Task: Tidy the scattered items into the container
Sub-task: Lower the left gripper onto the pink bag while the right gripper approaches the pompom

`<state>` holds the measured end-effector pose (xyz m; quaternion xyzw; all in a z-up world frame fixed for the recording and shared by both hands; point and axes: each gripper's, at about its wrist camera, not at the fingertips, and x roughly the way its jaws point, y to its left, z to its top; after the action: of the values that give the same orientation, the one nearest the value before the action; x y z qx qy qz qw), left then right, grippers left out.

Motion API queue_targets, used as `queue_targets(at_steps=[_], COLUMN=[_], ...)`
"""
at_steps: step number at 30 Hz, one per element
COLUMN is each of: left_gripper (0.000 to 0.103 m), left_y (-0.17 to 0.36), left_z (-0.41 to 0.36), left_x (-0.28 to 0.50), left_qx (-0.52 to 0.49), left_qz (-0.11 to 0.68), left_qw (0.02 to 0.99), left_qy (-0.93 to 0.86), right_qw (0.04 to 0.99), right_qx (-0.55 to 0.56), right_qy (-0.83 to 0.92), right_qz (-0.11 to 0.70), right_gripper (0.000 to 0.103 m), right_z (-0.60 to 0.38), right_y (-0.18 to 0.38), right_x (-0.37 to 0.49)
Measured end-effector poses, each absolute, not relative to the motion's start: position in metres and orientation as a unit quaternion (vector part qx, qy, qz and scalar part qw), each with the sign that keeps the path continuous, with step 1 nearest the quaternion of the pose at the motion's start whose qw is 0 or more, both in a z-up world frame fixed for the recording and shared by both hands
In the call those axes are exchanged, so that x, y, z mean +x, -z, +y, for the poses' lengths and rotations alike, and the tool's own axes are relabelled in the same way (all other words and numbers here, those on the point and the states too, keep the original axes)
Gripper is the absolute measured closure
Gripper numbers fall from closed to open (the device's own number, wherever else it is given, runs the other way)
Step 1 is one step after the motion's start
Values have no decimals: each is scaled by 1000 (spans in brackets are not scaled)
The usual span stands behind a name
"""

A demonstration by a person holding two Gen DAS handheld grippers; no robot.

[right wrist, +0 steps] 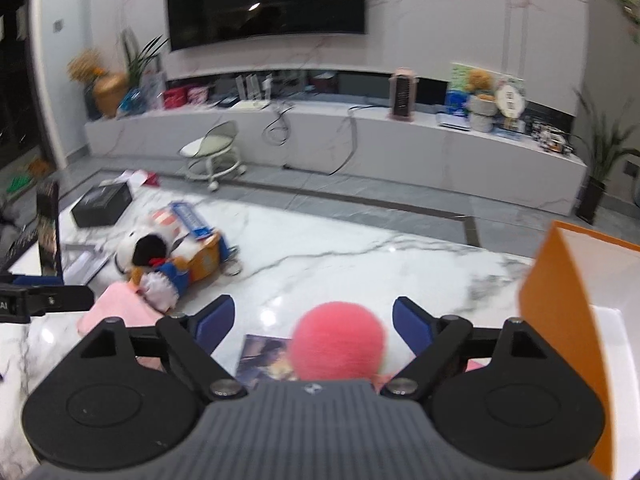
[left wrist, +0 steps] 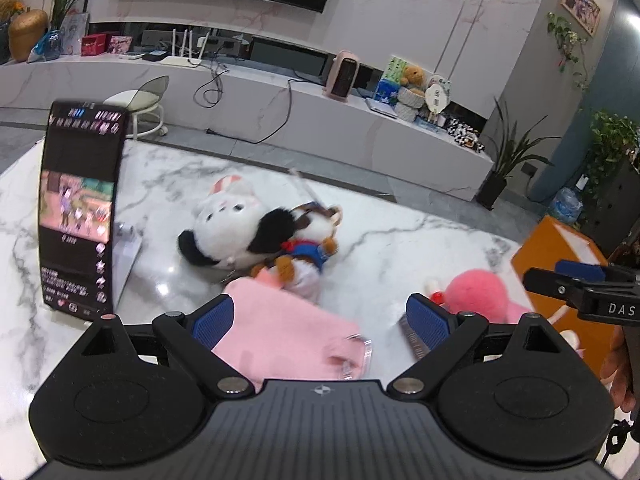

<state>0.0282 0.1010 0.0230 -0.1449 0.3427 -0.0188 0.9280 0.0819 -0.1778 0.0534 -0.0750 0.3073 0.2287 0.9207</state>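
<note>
Both my grippers were spread wide, left gripper [left wrist: 320, 320] over the pink cloth [left wrist: 288, 332], right gripper [right wrist: 314, 320] straddling the pink pompom [right wrist: 338, 336] beside the orange box [right wrist: 560, 320]; best to close low and centered.

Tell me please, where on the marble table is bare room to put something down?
Bare marble lies between the toy pile and the orange container, beyond the pink fluffy ball. It is crowded on the left: the white plush, the brown plush, the pink cloth and the standing phone sit close together.
</note>
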Motion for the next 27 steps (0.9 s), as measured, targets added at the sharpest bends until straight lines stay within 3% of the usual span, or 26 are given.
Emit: queue_targets(at_steps=[27], left_gripper=[0], left_y=[9], left_z=[105], left_x=[37], left_qx=[-105], left_qz=[394], left_qw=[913], left_qy=[29], right_qw=[915], right_qx=[-115], right_qy=[-206], right_qz=[327], right_gripper=[15], right_z=[-145], right_y=[-12], right_x=[119])
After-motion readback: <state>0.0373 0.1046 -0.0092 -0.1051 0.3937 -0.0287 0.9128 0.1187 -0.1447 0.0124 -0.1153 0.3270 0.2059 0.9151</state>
